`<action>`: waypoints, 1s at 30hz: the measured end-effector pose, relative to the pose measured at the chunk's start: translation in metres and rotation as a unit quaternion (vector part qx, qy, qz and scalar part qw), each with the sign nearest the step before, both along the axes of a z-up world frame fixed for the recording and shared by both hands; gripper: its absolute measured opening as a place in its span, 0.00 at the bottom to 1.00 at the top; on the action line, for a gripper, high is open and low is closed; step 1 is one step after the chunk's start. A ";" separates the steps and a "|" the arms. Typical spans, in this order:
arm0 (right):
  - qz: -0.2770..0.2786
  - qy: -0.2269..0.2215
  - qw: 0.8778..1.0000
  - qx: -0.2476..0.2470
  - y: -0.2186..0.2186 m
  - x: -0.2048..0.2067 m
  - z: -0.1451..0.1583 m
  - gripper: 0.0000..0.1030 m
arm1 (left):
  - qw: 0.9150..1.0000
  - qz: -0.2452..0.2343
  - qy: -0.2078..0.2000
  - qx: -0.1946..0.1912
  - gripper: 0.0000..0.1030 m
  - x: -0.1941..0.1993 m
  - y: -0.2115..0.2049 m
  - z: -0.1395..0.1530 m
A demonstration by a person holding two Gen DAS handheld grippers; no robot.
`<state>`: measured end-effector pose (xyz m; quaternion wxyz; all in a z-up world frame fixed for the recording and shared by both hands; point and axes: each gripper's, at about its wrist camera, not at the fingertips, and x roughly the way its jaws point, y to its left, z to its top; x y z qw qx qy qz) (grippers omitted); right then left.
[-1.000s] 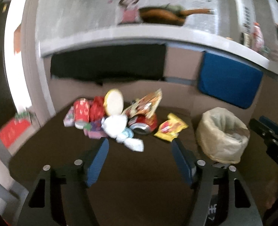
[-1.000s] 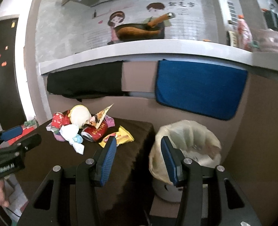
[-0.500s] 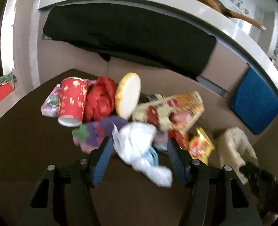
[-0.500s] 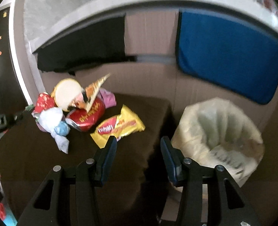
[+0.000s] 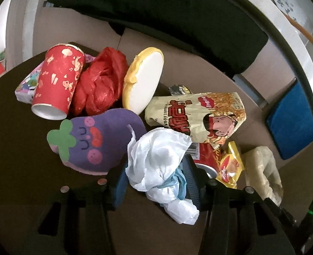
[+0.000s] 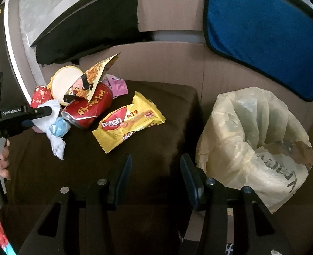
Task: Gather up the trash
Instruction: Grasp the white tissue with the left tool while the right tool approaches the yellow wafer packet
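Observation:
A pile of trash lies on the dark brown table [image 5: 18, 148]: a red paper cup [image 5: 56, 78], a red plastic bag [image 5: 101, 85], a yellow-rimmed lid [image 5: 143, 78], a purple eggplant sponge [image 5: 97, 140], a noodle snack bag [image 5: 199, 114], a red can [image 6: 88, 108] and a yellow wafer wrapper [image 6: 126, 123]. My left gripper [image 5: 154, 180] is open, its jaws on either side of a crumpled white and blue tissue wad [image 5: 158, 163]. My right gripper [image 6: 155, 178] is open and empty above the table's right edge, short of the wrapper.
A bin lined with a cream plastic bag [image 6: 252, 140] stands right of the table. A cardboard wall [image 6: 169, 63] with a black cloth [image 6: 88, 31] and a blue cloth [image 6: 262, 34] hanging over it backs the table.
My left gripper moved forward and down into the pile until its jaws straddle the tissue wad. My right gripper moved forward and tilted down toward the table edge and bin.

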<state>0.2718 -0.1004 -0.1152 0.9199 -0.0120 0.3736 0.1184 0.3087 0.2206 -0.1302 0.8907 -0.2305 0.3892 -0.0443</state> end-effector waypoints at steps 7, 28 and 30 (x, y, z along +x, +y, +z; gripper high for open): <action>0.000 0.008 1.000 0.005 0.000 -0.003 -0.002 0.43 | 1.000 0.019 0.005 -0.014 0.41 -0.001 -0.001 0.000; 0.039 0.017 0.999 0.026 0.019 0.015 0.015 0.43 | 0.993 0.035 -0.064 0.091 0.05 -0.068 0.020 0.053; 0.042 0.024 0.998 0.030 0.021 0.015 0.011 0.43 | 0.995 0.025 -0.048 0.084 0.05 -0.066 0.019 0.043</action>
